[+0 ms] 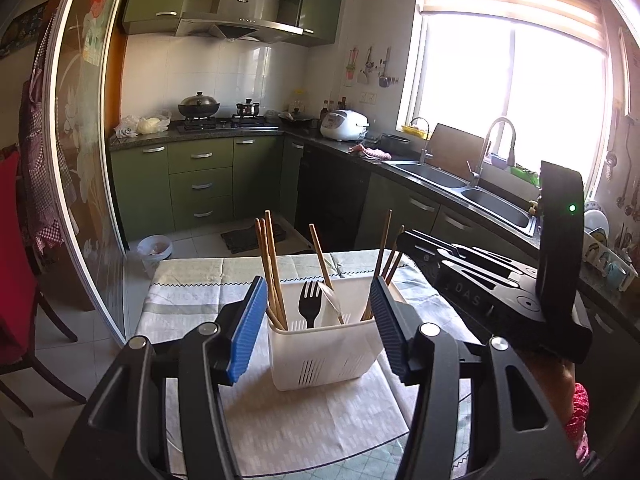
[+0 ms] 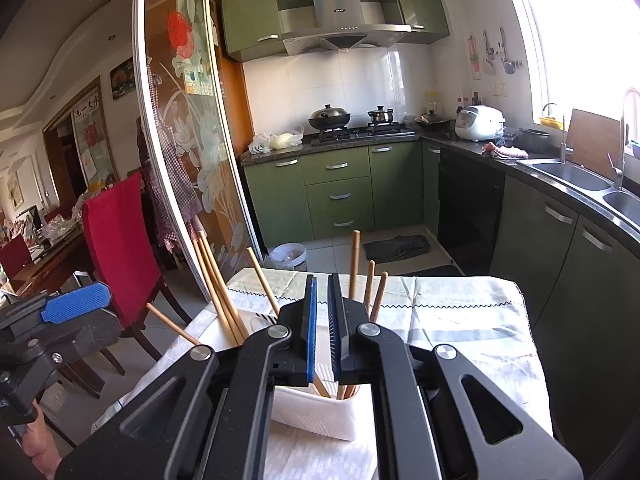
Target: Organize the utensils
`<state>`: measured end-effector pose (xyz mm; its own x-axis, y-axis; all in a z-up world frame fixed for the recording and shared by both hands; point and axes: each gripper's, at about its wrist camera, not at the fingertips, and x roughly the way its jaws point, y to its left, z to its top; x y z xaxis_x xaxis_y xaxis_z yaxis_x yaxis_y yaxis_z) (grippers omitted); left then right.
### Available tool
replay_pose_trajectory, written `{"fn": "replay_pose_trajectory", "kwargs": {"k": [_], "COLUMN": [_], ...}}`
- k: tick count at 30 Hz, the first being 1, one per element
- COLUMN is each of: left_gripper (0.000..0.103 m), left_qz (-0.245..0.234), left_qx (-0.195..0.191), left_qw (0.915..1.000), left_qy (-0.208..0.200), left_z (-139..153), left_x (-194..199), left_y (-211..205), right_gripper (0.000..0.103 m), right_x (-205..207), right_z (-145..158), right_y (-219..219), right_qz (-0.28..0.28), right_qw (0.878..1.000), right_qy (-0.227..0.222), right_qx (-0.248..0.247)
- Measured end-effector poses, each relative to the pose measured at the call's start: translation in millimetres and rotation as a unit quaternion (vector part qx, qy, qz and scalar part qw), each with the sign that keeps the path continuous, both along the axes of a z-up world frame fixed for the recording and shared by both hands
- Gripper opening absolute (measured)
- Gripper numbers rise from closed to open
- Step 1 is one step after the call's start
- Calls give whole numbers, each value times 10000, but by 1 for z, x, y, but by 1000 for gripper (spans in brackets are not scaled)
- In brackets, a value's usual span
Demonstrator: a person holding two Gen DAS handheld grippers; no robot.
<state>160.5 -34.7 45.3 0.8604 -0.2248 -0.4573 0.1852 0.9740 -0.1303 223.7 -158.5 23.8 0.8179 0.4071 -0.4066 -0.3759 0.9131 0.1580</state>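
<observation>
A white slotted utensil holder (image 1: pixel 324 356) stands on the cloth-covered table (image 1: pixel 192 300). Several wooden chopsticks (image 1: pixel 272 264) lean in it, with a black plastic fork (image 1: pixel 311 300) and a white spoon (image 1: pixel 332 300) in the middle. My left gripper (image 1: pixel 318 320) is open, its blue pads on either side of the holder's near end with nothing pressed between them. My right gripper (image 2: pixel 322 320) is shut and empty, hovering just over the holder (image 2: pixel 320 412) among the chopsticks (image 2: pixel 220 292). Its black body (image 1: pixel 480 280) shows at the right of the left wrist view.
A red-covered chair (image 2: pixel 116 248) stands left of the table beside a glass sliding door (image 2: pixel 184 140). Green cabinets and a counter with a double sink (image 1: pixel 480 196) run along the right. A small bin (image 1: pixel 154 250) sits on the floor beyond the table.
</observation>
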Motion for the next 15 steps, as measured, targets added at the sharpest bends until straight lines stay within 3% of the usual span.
{"fn": "replay_pose_trajectory", "kwargs": {"k": [3,4,6,8,9,11,13,15], "left_gripper": [57,61,65,72,78,86,95,96], "left_qz": [-24,-3,37,91,121,152,173,231], "left_qx": [-42,-23,69,175,196,217,218,278], "left_qw": [9999,9999,9997,9993,9991,9989,9985,9977], "left_qy": [-94,-149,-244,-315,-346,-393,-472,-577], "left_z": [-2,-3,-7,-11,-14,-21,-28,-34], "left_x": [-17,-24,-39,-53,-60,-76,-93,-109], "left_y": [1,0,-1,-1,0,2,4,5], "right_gripper": [9,15,28,51,58,83,95,98], "right_x": [-31,-42,-67,-92,-105,-133,-160,-186], "right_z": [2,0,-6,-15,-19,-27,-34,-39], "right_y": [-7,-10,-17,-24,-27,-35,-43,-47], "right_qz": [-43,-48,-69,-108,-144,-225,-293,-328], "right_qw": [9998,9998,9997,9995,9994,9989,9984,9979], "right_qy": [-171,-190,-224,-259,-295,-395,-479,-547], "right_qx": [26,53,121,125,114,85,109,95]}}
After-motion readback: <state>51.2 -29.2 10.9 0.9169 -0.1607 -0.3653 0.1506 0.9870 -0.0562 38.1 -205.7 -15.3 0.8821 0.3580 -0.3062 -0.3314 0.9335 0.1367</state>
